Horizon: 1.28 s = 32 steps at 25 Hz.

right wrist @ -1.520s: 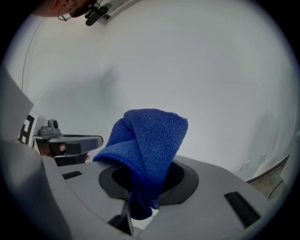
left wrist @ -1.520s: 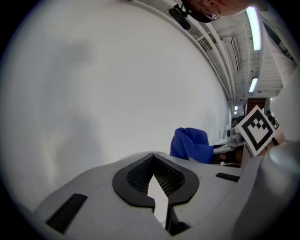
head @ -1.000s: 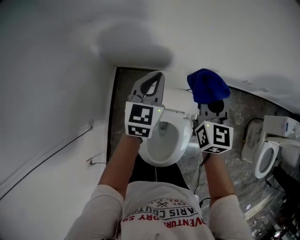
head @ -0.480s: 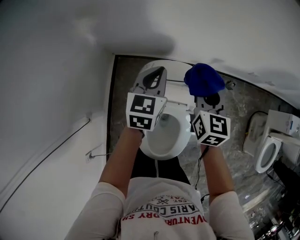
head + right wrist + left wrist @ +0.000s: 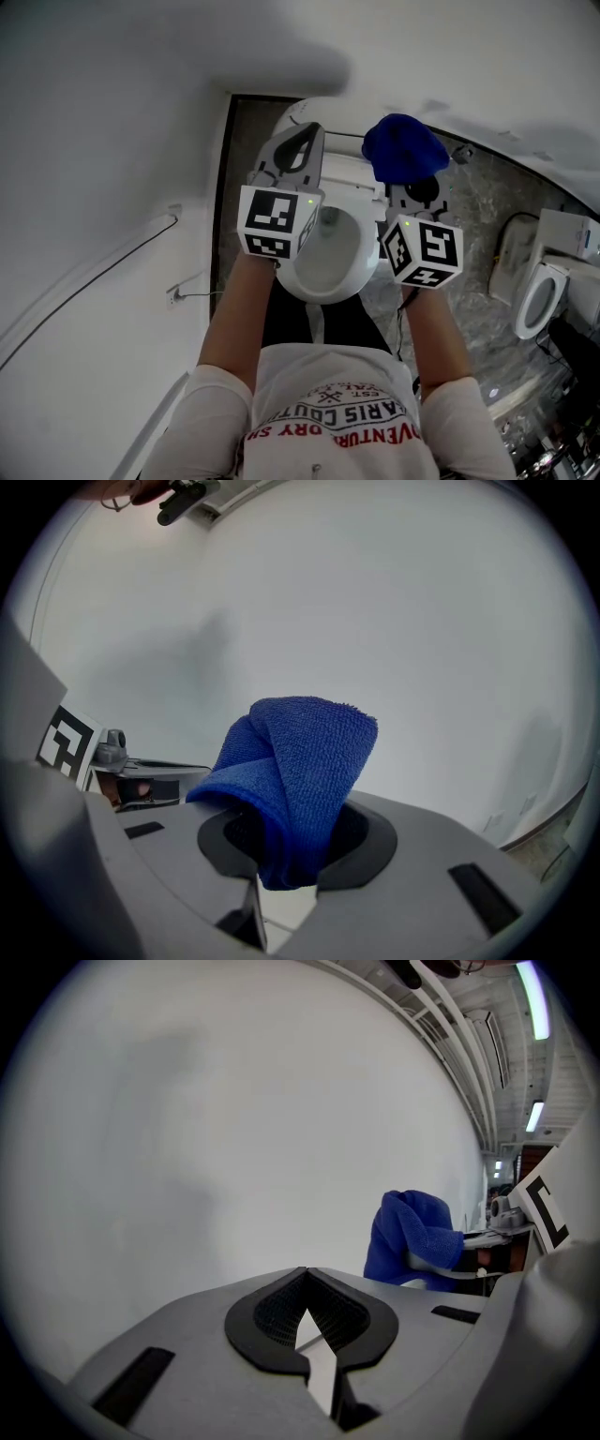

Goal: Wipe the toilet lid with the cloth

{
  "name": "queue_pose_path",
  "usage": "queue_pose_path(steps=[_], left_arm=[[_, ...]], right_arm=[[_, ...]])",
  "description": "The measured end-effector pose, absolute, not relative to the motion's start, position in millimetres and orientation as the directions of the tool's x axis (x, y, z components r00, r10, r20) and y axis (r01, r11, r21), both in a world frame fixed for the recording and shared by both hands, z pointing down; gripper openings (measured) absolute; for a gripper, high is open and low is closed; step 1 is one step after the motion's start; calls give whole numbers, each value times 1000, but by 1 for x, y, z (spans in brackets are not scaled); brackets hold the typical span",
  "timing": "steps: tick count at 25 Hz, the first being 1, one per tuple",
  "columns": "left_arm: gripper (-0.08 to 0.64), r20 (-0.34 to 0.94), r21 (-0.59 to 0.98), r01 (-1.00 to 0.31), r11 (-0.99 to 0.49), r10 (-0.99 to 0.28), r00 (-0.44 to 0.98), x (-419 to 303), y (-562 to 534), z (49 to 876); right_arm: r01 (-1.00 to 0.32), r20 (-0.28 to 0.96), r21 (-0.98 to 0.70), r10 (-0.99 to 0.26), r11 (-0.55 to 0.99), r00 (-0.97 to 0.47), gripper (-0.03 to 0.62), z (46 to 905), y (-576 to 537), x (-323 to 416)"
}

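1. Looking down in the head view, the person stood over a white toilet whose bowl lay open, set against the white wall. The left gripper hung over the toilet's rear left edge and the right gripper over its rear right edge. A blue cloth bunched out of the right gripper's tip, above the rear right of the toilet. Whether the lid was raised could not be told. A second toilet stood well apart at the right edge of the marbled floor.
2. In the left gripper view, the left gripper had its jaws brought together at the tips, with nothing held between them. The cloth showed to the right, before the wall.
3. In the right gripper view, the right gripper was clamped on the cloth, which stood up folded out of the jaws. The left gripper showed at the left.
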<state>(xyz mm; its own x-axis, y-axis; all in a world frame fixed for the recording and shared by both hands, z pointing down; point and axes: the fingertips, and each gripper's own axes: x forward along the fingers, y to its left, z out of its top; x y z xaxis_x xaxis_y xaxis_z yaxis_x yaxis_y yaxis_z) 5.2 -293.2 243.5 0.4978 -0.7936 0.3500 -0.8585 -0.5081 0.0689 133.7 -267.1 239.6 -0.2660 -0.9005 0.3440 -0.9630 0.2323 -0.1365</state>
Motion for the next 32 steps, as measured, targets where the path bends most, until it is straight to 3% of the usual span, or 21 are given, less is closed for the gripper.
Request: queue_pose_path(steps=[19, 25, 32], left_arm=[[5, 366, 33, -842, -539, -777, 512, -26, -101, 272], [5, 373, -2, -859, -513, -797, 475, -31, -47, 299], [5, 466, -24, -881, -472, -785, 408, -39, 10, 351]], right_arm=[[-996, 374, -66, -924, 61, -81, 87, 269, -75, 108], [-996, 405, -66, -911, 52, -74, 87, 299, -26, 107], [-994, 465, -66, -879, 87, -108, 87, 345, 31, 100]])
